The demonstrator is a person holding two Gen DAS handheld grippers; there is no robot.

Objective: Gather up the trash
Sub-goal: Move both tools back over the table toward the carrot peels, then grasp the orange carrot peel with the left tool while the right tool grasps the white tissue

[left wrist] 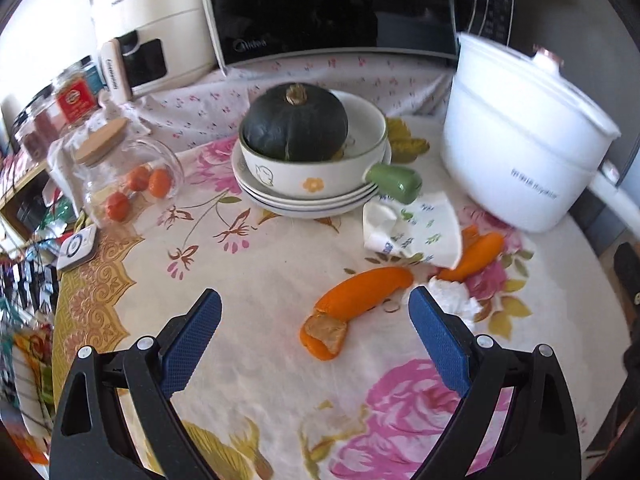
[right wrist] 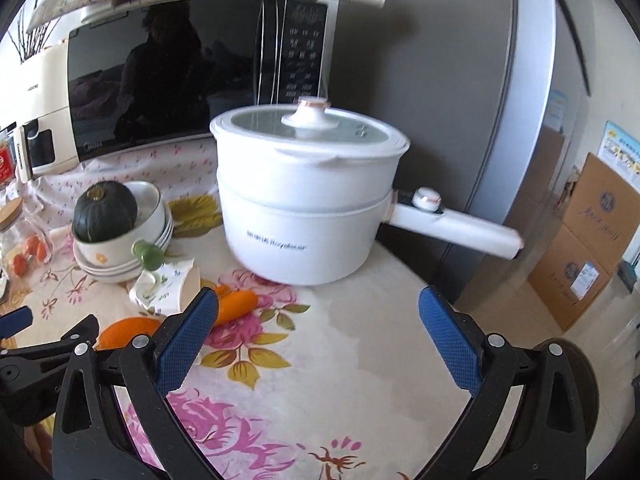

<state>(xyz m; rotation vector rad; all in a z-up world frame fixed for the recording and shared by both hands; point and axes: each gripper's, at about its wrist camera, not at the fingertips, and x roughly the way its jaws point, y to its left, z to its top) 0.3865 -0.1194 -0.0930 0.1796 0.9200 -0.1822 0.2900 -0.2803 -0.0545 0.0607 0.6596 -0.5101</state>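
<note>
Floral tablecloth covers the work surface, with a microwave and a cream appliance against the back wall. Left gripper: jaws spread wide, holding nothing, hovering above the cloth. Between its blue pads, slightly nearer the right one, lies a long orange peel with a curled, pith-side-up end toward the camera. A second orange peel lies farther right, partly under a crumpled printed napkin. A white tissue wad sits just beside the tip of the right pad. Behind the napkin, a stack of plates carries a bowl with a green handle; a dark green squash rests in the bowl. A glass jar with a wooden lid, lying tilted at left, contains small orange fruits. Right gripper: jaws likewise released and empty, held over bare cloth in front of a white electric pot with a lid and a long handle. In the right wrist view both peels and the napkin appear left of this gripper, near its left pad. Cardboard boxes stand on the floor at right.
</note>
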